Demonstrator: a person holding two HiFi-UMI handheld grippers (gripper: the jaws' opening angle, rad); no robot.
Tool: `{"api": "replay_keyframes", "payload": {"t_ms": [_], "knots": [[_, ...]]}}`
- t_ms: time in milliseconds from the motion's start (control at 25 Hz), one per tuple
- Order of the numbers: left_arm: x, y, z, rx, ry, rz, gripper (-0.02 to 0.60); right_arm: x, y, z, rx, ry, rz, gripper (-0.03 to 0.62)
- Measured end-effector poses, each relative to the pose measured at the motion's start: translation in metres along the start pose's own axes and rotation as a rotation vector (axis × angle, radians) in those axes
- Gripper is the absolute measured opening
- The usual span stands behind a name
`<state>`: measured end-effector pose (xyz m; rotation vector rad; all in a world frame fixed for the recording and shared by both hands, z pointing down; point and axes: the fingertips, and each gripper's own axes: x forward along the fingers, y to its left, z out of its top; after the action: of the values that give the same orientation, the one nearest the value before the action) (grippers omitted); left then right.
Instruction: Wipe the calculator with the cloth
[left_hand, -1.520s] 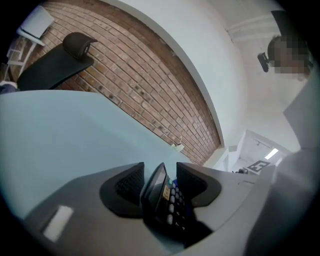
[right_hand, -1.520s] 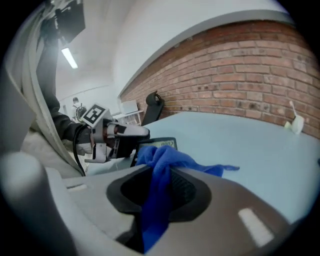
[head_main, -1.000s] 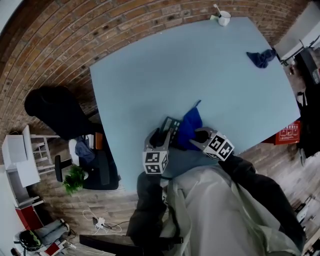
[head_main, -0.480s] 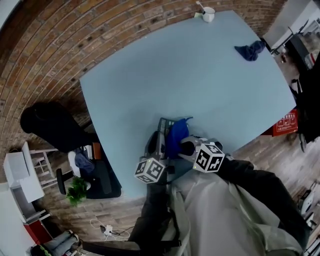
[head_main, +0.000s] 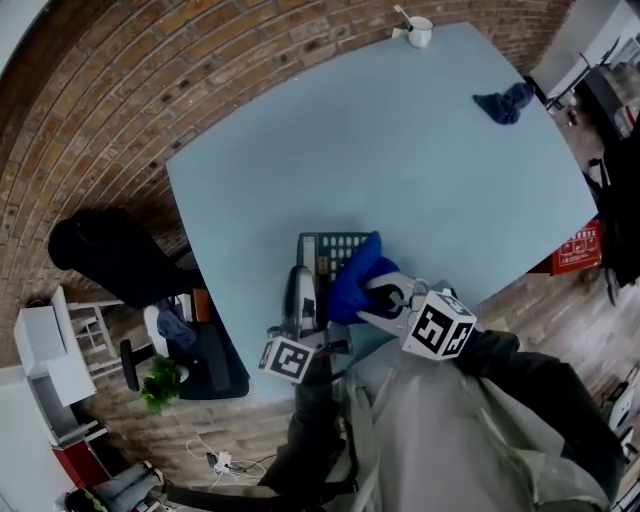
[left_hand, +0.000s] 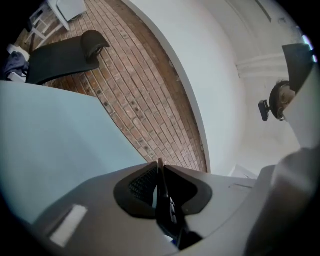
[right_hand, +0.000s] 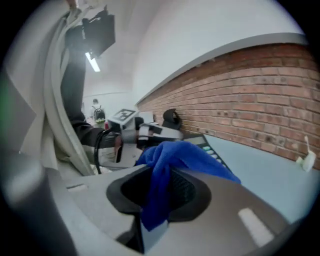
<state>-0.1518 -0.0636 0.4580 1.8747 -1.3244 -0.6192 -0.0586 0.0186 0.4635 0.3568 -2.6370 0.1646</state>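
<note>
A dark calculator (head_main: 335, 252) with pale green keys is held up over the table's near edge, its face towards me. My left gripper (head_main: 303, 280) is shut on its left edge; in the left gripper view (left_hand: 159, 167) that edge shows as a thin dark strip (left_hand: 162, 202) between the pads. My right gripper (head_main: 378, 292) is shut on a blue cloth (head_main: 353, 280), which drapes over the calculator's right part. In the right gripper view the cloth (right_hand: 167, 170) hangs out of the jaws, with the calculator (right_hand: 209, 146) and the left gripper (right_hand: 150, 131) just beyond.
A pale blue table (head_main: 400, 160) fills the middle. A white cup (head_main: 418, 30) stands at its far edge and a second dark blue cloth (head_main: 505, 102) lies at far right. A black chair (head_main: 110, 250) and a plant (head_main: 160, 385) stand left, by the brick floor.
The left gripper has closed on the calculator's edge and rolled. Both grippers have risen, bringing the calculator and the cloth up from the table.
</note>
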Motion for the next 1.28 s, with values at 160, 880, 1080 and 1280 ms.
{"api": "replay_keyframes", "payload": {"t_ms": [160,880,1080,1280], "knots": [[-0.008,-0.014,0.010,-0.021,-0.013,-0.078,0.052,-0.023,-0.004,0.011,-0.008,-0.096,-0.039,0.095],[-0.029,-0.036,0.051,-0.288,-0.219,-0.199,0.054,-0.080,-0.046,0.045,0.260,-0.429,-0.131,0.095],[-0.032,-0.038,0.059,-0.300,-0.300,-0.123,0.051,-0.065,-0.009,0.058,0.175,-0.360,-0.078,0.095],[-0.039,-0.033,0.068,-0.295,-0.363,-0.076,0.051,-0.058,0.032,0.060,0.243,-0.318,0.093,0.095]]}}
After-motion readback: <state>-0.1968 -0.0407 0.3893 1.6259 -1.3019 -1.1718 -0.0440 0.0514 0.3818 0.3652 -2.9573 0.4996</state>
